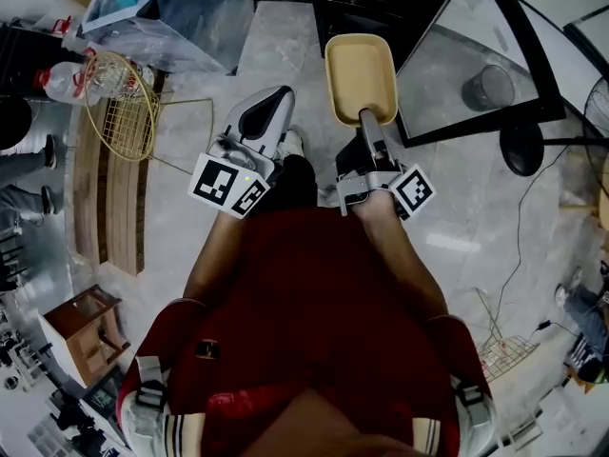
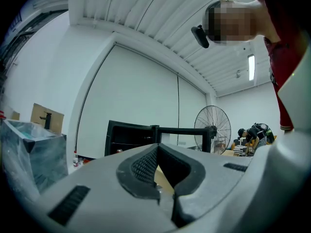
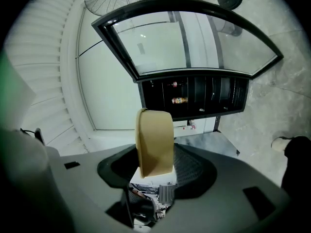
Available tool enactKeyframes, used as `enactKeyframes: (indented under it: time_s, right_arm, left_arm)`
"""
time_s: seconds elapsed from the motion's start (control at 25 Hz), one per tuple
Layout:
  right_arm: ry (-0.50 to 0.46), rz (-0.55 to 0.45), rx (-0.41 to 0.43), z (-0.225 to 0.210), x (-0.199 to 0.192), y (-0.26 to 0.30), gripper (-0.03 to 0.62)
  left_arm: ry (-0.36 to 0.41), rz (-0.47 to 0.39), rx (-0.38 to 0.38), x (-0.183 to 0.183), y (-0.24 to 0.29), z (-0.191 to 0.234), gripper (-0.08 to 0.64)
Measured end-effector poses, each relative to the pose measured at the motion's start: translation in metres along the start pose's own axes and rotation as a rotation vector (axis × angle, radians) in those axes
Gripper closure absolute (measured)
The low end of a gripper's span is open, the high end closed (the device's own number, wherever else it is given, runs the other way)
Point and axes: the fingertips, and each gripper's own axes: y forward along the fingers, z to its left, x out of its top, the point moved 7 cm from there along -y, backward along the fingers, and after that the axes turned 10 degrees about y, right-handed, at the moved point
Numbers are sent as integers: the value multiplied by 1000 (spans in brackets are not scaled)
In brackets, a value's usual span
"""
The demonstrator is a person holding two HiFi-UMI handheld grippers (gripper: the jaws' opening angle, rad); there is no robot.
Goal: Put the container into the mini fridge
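Note:
A shallow tan container (image 1: 362, 76) is held out over the floor, with my right gripper (image 1: 370, 122) shut on its near rim. In the right gripper view the container (image 3: 154, 142) stands on edge between the two pads of that gripper (image 3: 156, 160). Ahead is the black mini fridge (image 1: 376, 3), its glass door (image 1: 495, 60) swung open to the right. Bottles show on the fridge shelves (image 3: 194, 100). My left gripper (image 1: 264, 120) hangs beside the right one, shut and empty. In its own view the jaws meet at the tip (image 2: 158, 145) and the fridge (image 2: 129, 137) lies beyond.
A gold wire basket (image 1: 119, 103) and a wooden slatted bench (image 1: 109, 198) stand at the left. A plastic-wrapped box (image 1: 176, 8) sits at the back left. A fan base (image 1: 521, 149) and cables lie right of the door. A small wooden stool (image 1: 86, 333) is at lower left.

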Motion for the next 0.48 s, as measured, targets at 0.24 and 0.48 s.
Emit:
enactKeyframes:
  time_s: [0.24, 0.48]
  right_arm:
    - [-25, -37, -32, -10, 15, 51, 385]
    - [-49, -98, -55, -16, 32, 114, 385]
  left_arm:
    - [-11, -17, -21, -13, 39, 57, 552]
    - [-5, -12, -71, -23, 83, 119, 552]
